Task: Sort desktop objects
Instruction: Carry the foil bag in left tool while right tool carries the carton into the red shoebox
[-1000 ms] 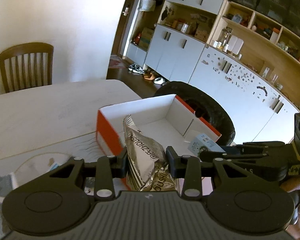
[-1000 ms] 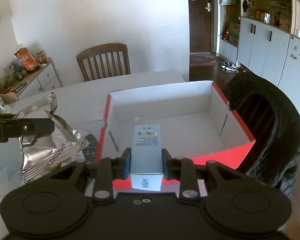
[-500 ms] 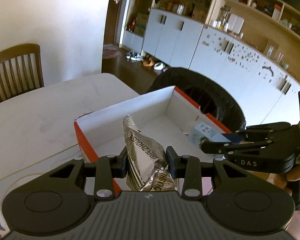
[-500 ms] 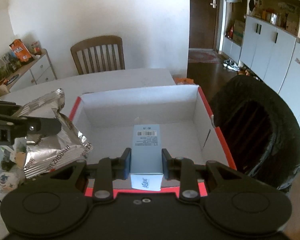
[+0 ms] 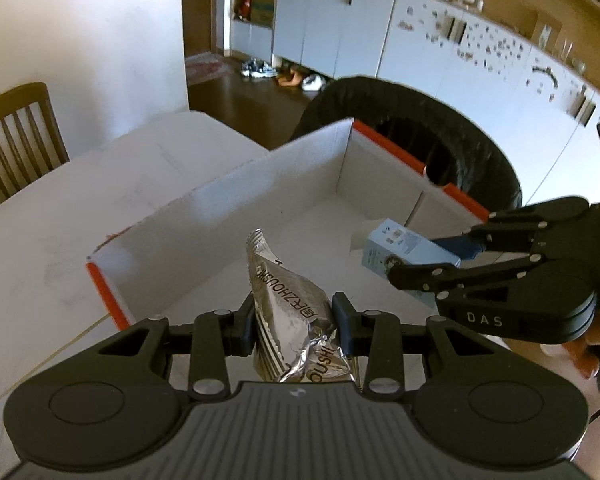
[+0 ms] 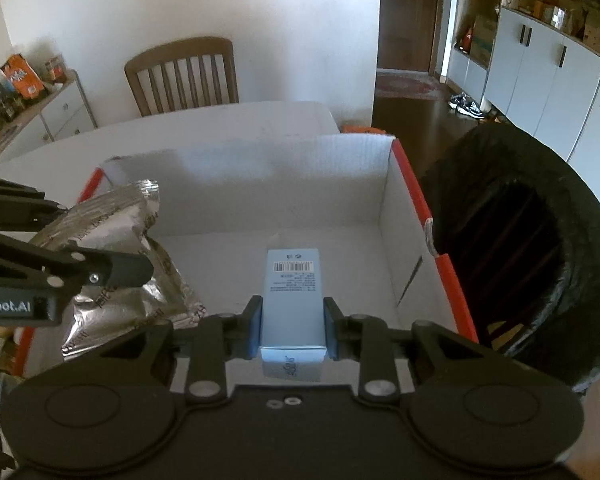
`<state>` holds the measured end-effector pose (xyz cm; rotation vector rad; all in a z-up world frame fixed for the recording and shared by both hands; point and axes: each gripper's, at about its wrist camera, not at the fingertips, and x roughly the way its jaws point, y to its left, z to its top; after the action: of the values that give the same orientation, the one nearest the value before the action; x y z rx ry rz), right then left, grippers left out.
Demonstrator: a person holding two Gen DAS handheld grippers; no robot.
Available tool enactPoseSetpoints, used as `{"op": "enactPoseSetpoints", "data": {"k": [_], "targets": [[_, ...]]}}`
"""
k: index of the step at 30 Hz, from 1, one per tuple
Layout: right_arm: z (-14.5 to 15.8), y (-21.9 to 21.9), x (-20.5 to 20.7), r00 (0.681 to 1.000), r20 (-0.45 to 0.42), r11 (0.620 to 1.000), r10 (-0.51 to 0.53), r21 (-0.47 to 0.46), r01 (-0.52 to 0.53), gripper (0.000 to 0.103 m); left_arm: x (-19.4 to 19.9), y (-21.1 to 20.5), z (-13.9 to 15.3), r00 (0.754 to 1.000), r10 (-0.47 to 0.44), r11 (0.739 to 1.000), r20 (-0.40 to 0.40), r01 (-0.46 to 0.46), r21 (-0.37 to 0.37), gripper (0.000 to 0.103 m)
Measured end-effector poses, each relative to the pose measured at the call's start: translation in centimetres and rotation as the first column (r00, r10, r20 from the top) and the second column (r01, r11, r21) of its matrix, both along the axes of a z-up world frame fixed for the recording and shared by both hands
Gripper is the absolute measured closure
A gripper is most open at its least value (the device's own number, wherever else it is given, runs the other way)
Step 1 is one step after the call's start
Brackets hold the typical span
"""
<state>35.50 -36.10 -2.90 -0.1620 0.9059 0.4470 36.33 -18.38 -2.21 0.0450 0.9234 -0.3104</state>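
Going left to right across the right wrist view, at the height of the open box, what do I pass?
Black left gripper → crinkled silver foil snack bag → small light-blue carton with a barcode → red-edged right wall of the white cardboard box → black-lined round bin.

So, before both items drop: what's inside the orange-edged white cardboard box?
The orange-edged white cardboard box shows only bare white floor. The crinkled silver foil packet and the pale blue carton, both held above, hide parts.
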Motion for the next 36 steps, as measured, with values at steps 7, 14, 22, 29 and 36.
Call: {"op": "enactPoseSetpoints", "data": {"k": [7,14,22,29,36], "targets": [[-0.8,0.1,0.9,1.0,-0.01,1.0,0.011,-0.028,-0.011,0.074,1.6,-0.6,-1.4,0.999,-0.014,1.0,-0.045,0.014,0.02,0.066],[-2.1,0.0,2.3,0.999,-0.043,0.999,0.006,-0.045,-0.008,0.074,2.6,-0.7,-2.8,0.996,-0.015,0.999,-0.086,0.019,0.042,0.066],[-2.9,0.0,3.4,0.997,-0.073,0.998,0.02,-0.051,-0.024,0.074,3.9,-1.6,-4.2,0.987,-0.017,0.998,-0.158,0.026,0.054,0.066],[-3.8,0.6,3.5,0.995,-0.085,0.995,0.054,-0.083,-0.061,0.074,4.1,-1.5,-4.9,0.98,-0.023,0.999,-0.2,0.032,0.04,0.066],[-4.4,0.8,3.3,0.993,-0.1,0.991,0.064,-0.11,-0.075,0.073,4.0,-1.2,-5.3,0.973,-0.017,0.999,-0.232,0.027,0.039,0.066]]}}
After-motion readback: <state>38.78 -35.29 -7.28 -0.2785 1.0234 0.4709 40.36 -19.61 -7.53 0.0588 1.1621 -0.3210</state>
